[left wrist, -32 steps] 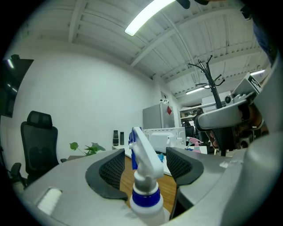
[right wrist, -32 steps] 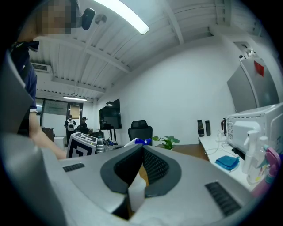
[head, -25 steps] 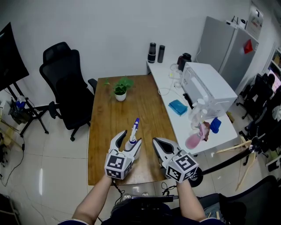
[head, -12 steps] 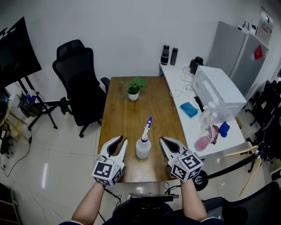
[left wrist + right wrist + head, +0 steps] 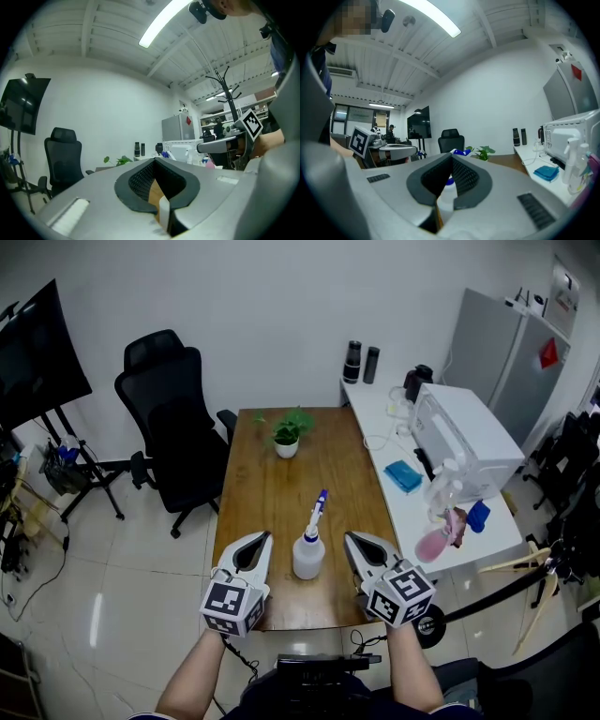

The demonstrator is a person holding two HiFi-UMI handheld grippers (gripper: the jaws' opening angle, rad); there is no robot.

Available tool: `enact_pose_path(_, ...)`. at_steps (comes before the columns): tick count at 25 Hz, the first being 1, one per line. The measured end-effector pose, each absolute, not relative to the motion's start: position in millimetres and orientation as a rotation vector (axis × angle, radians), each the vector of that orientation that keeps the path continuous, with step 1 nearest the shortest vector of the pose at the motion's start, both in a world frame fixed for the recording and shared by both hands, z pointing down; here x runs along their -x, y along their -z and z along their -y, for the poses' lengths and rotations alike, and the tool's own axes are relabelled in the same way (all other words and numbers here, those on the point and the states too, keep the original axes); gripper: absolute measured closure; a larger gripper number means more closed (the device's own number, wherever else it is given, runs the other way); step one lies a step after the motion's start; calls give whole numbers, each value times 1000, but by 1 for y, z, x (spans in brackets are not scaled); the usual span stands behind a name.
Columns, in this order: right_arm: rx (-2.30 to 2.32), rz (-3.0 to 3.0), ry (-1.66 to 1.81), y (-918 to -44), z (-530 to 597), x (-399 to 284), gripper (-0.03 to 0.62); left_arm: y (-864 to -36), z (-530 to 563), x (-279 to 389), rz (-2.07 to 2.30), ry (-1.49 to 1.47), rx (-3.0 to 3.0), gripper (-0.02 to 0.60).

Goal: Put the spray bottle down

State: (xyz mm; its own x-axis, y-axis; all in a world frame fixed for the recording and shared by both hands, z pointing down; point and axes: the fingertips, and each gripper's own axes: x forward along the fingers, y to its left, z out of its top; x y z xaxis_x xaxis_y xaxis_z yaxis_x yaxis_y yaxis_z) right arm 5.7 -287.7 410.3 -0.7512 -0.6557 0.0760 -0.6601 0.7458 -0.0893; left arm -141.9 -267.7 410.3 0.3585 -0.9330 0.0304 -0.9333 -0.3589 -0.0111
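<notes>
A white spray bottle (image 5: pixel 307 557) with a blue nozzle (image 5: pixel 320 502) stands upright on the wooden table (image 5: pixel 272 493), near its front edge. It is free of both grippers. My left gripper (image 5: pixel 257 542) sits just left of it, apart from it; its jaws have just been closing and are shut with nothing between them (image 5: pixel 154 161). My right gripper (image 5: pixel 359 542) is just right of the bottle, also shut and empty. In the right gripper view the bottle (image 5: pixel 446 188) shows behind the shut jaws, with the left gripper (image 5: pixel 396 150) beyond it.
A small potted plant (image 5: pixel 287 434) stands at the table's far end. A black office chair (image 5: pixel 173 418) is on the left. To the right, a white counter (image 5: pixel 394 512) carries a white appliance (image 5: pixel 459 442), a blue cloth (image 5: pixel 405 474) and two dark flasks (image 5: pixel 352 360).
A second ago the left gripper stood open around the bottle. It has drawn back to the left, leaving the bottle standing, and its jaws have closed. The right gripper kept still.
</notes>
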Motion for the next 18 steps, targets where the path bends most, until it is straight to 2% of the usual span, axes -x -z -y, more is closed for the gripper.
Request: enact_pose_path(18,-1082,2906,-131,-403,280,-6,585,-408,271,135,1739,-94,-2599,574)
